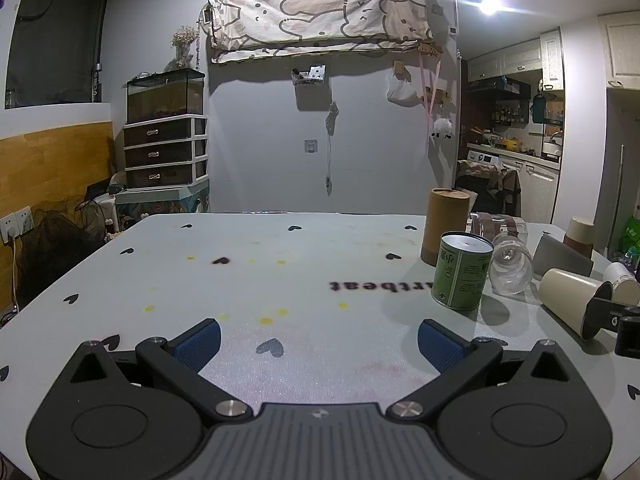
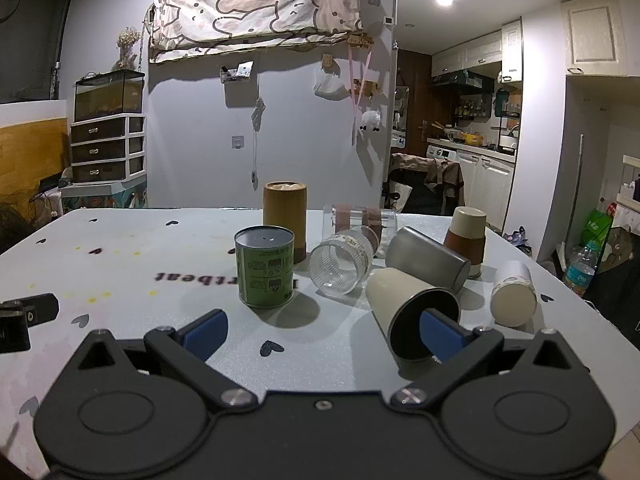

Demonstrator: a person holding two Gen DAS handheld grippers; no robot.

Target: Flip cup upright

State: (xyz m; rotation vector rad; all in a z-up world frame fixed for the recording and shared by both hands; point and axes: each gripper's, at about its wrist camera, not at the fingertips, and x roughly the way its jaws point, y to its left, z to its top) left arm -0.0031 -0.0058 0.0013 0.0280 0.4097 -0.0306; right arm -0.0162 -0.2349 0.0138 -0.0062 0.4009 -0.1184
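Note:
A cream cup with a dark inside (image 2: pixel 404 300) lies on its side on the table, mouth toward me. My right gripper (image 2: pixel 320 334) is open; its right finger (image 2: pixel 440 336) reaches into the cup's mouth, and the left finger (image 2: pixel 204 334) is outside, well left of the cup. The cup also shows at the right of the left wrist view (image 1: pixel 568 304), with the right gripper's finger at its mouth. My left gripper (image 1: pixel 318 344) is open and empty, low over the table (image 1: pixel 240 280), left of the cup.
A green can (image 2: pixel 264 266) stands left of the cup. A ribbed glass (image 2: pixel 344 262), a grey tin (image 2: pixel 428 258) and a white cup (image 2: pixel 514 294) lie on their sides. A brown tube (image 2: pixel 285 216) and a brown-and-cream cup (image 2: pixel 466 238) stand behind.

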